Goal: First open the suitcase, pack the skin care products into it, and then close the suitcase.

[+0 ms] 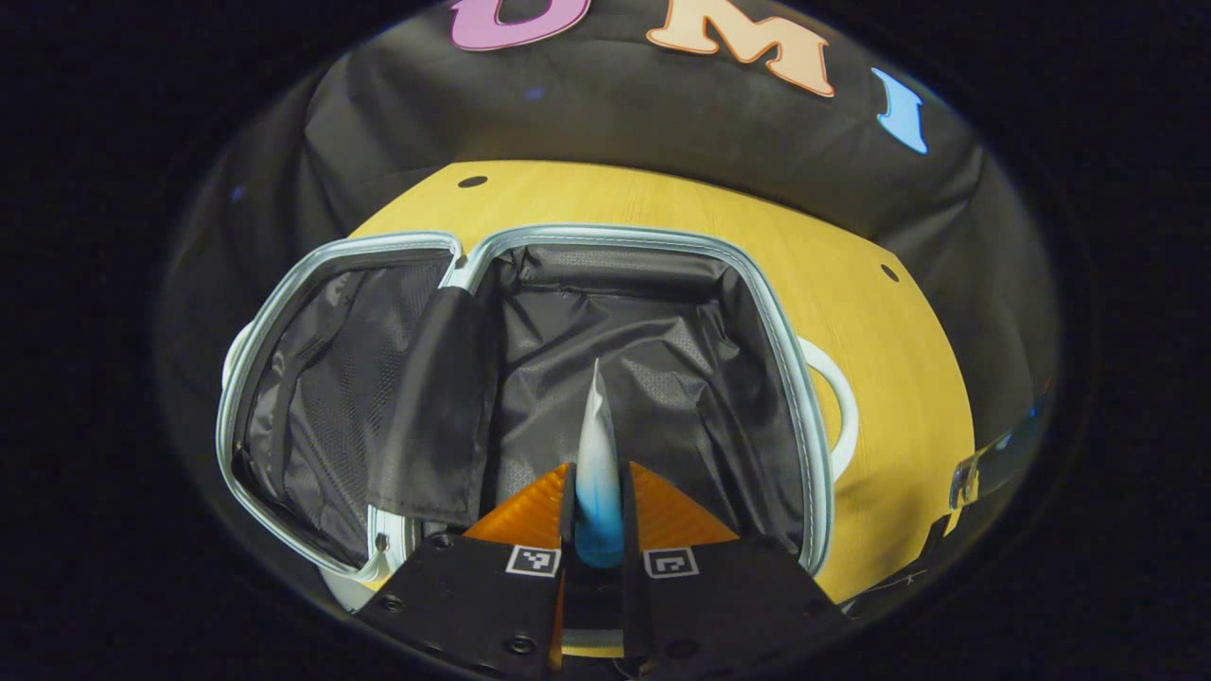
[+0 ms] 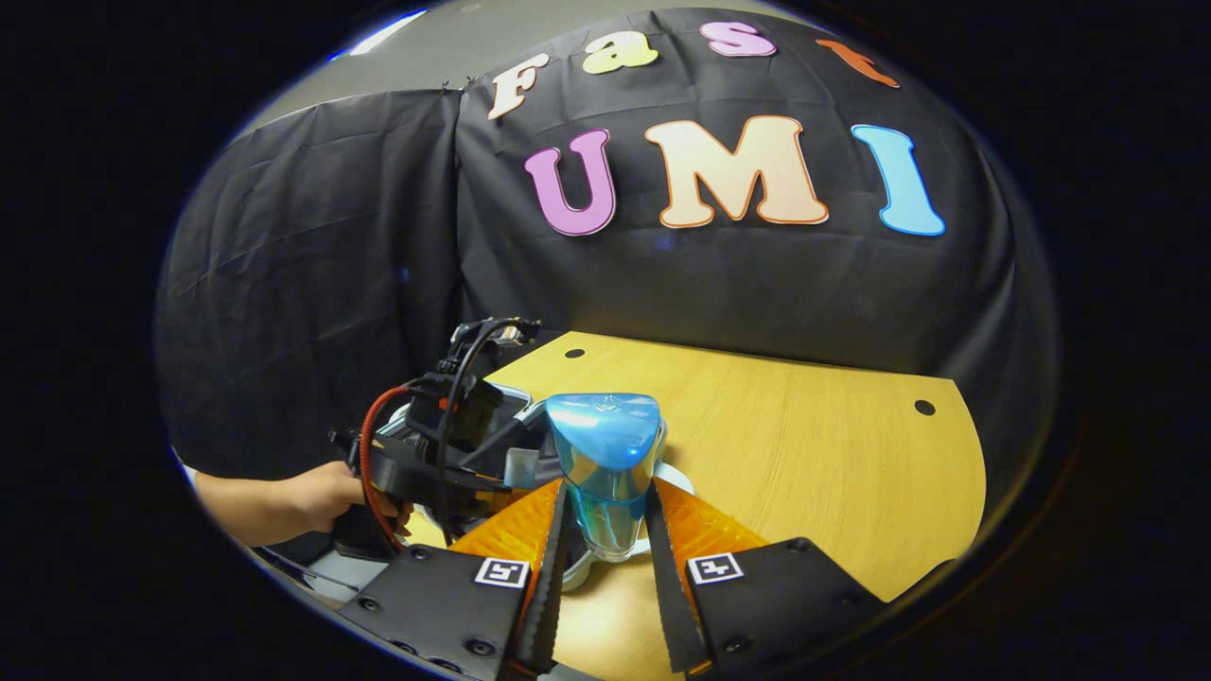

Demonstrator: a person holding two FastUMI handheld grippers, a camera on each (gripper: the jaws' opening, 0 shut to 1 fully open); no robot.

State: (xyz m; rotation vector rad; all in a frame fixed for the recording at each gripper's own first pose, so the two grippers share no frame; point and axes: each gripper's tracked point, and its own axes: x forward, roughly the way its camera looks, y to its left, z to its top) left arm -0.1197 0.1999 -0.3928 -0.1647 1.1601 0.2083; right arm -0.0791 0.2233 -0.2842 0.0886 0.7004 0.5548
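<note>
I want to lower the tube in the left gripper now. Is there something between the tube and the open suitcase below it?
Nothing visible blocks it. The left gripper holds the tube right over the open suitcase, whose dark lining looks bare there. A loose fabric flap hangs to one side, not under the tube.

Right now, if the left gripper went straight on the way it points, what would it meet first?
Probably the dark lining of the open suitcase: the left gripper, shut on a white-and-blue tube, points into that compartment. Depth is unclear.

Booth with wooden table (image 2: 804, 445)

Draped black cloth wall (image 2: 312, 246) behind; round holes near the tabletop's edges; grey ceiling strip above, top left.
</note>
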